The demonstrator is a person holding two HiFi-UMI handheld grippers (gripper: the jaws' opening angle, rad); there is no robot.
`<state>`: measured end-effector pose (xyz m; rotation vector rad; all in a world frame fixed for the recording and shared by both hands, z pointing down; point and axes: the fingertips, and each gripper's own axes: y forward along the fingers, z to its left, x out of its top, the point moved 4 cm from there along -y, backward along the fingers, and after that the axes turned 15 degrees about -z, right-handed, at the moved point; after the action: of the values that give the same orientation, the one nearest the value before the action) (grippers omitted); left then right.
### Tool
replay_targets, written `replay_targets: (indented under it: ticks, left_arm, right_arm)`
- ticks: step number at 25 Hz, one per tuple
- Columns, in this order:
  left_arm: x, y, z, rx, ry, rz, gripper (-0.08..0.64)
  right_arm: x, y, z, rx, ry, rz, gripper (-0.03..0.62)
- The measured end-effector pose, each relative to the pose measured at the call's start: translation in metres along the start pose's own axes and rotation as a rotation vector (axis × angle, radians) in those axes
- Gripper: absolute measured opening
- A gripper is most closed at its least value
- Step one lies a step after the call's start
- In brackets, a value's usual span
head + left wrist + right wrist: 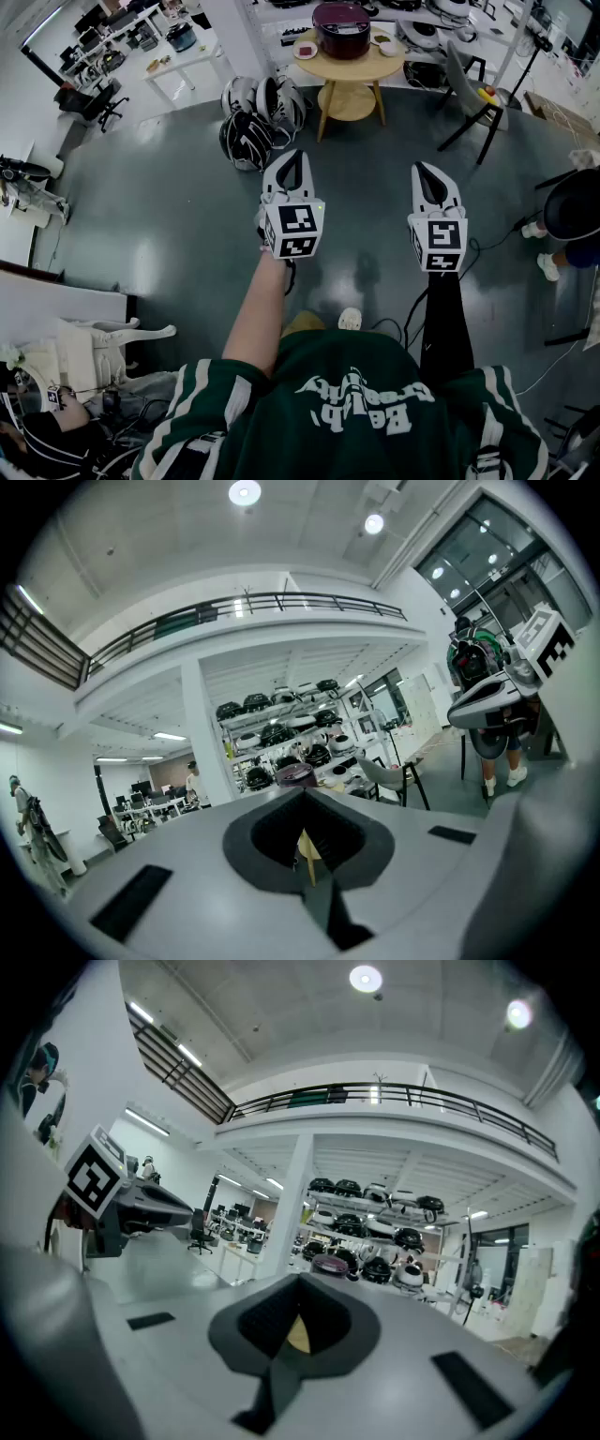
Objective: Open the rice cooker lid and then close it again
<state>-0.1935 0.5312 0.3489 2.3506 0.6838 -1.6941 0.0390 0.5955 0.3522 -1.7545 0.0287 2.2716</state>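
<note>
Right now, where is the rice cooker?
The rice cooker sits at the head view's top centre on the round wooden table, between small dishes, far ahead of the left tool and right tool.

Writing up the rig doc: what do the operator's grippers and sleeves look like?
Left gripper and right gripper: white tapered shells, black teardrop centres, each with a cube of black-and-white square markers. Dark green jersey, white stripes and lettering; black sleeve on the right arm.
</note>
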Motion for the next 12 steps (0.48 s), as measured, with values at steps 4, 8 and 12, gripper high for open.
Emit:
replay_targets:
  ticks: [4,8,12]
  left_arm:
    - [0.003,0.0,0.003,0.001,-0.003,-0.001,-0.006]
    - [0.004,0.007,0.012,0.001,-0.006,-0.009,-0.006]
    - [-0.002,0.025,0.022,-0.003,-0.03,-0.019,-0.007]
  right_arm:
    - [-0.001,0.001,0.002,0.0,0.013,-0.001,0.003]
    - [0.001,0.012,0.005,-0.003,0.048,-0.025,0.005]
    - [-0.005,0.032,0.004,-0.025,0.074,-0.029,0.005]
